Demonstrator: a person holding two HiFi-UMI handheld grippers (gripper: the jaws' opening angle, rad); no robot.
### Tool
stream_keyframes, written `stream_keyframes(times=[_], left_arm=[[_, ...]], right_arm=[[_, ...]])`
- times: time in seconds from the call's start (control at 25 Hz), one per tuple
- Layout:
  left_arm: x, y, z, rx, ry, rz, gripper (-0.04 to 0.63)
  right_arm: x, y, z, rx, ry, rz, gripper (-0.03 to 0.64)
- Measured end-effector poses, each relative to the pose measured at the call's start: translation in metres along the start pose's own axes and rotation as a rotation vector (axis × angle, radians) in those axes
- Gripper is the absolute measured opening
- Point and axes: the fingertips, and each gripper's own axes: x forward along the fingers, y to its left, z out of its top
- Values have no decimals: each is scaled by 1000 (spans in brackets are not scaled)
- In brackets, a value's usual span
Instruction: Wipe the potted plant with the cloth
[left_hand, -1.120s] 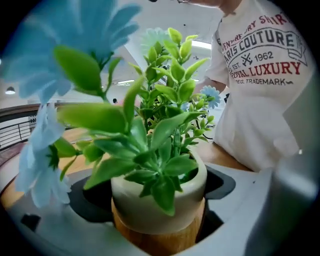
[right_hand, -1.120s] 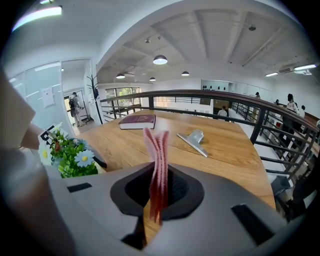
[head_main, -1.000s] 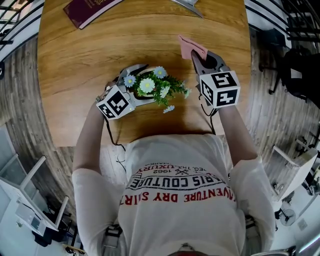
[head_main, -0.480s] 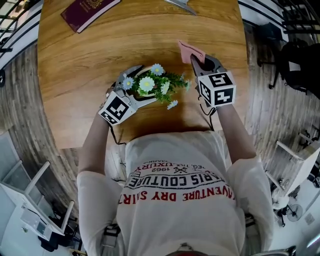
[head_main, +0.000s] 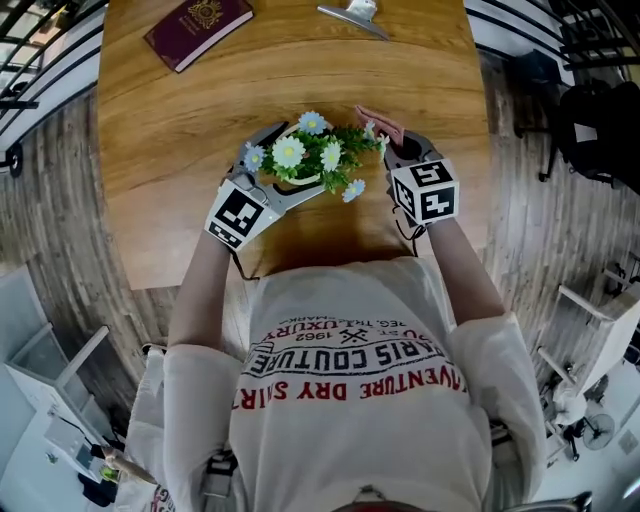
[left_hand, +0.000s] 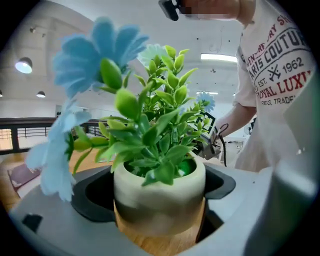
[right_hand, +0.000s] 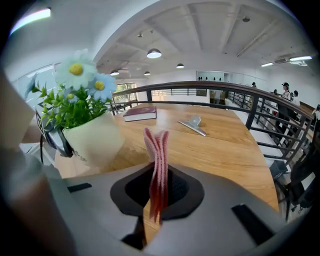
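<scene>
A wooden table (head_main: 200, 120) fills the upper half of the head view, and the person stands at its near edge in a white printed shirt (head_main: 350, 380), both forearms reaching over the wood. Near the middle of the table is the potted plant (head_main: 315, 160), a cream pot (left_hand: 159, 192) with green leaves and pale blue and white daisy-like flowers. The left gripper (head_main: 285, 165) grips this pot: in the left gripper view its two grey jaws stand one on each side of the pot wall and press against it, with the foliage rising in front of the camera. Whether the pot's base rests on the wood cannot be told. The right gripper (head_main: 395, 140) is just to the plant's right, its jaws closed narrowly on the pink cloth (right_hand: 157, 160), which stands up from between them as a folded strip. In the head view the cloth (head_main: 380, 122) lies close beside the outer leaves on the plant's right side; contact cannot be made out. From the right gripper view the plant (right_hand: 92, 137) is to the left of the cloth, with bare table between the pot and the strip. A dark red book (head_main: 198, 30) lies at the far left of the table and a small metal object (head_main: 352, 18) lies at its far edge, both well apart from the plant.
</scene>
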Motion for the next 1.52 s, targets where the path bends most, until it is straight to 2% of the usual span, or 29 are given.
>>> stream_keyframes(times=[0.28,0.56,0.68,0.92,1.12,1.52], left_arm=[[-3,8,36,7,-17,6,505],[1,4,54,-31,-28,-38,503],[5,-2,58,-22,-9,-64,505],[11,-5,64,-9,-14,-61,503],[13,-7,71,-53,-67,-26,505],[13,-15,70,-98,-96,-32,503]], right_arm=[[-1,46,21,-40,-104,126,37],[-14,76,27,-220,-207,258,37],[-17,82,25,-280,-232,289,37],[-21,83,26,-246,-297,324,37],[-27,98,30,-235,-339,363,37],[-27,129,22,-240,-340,446,37]])
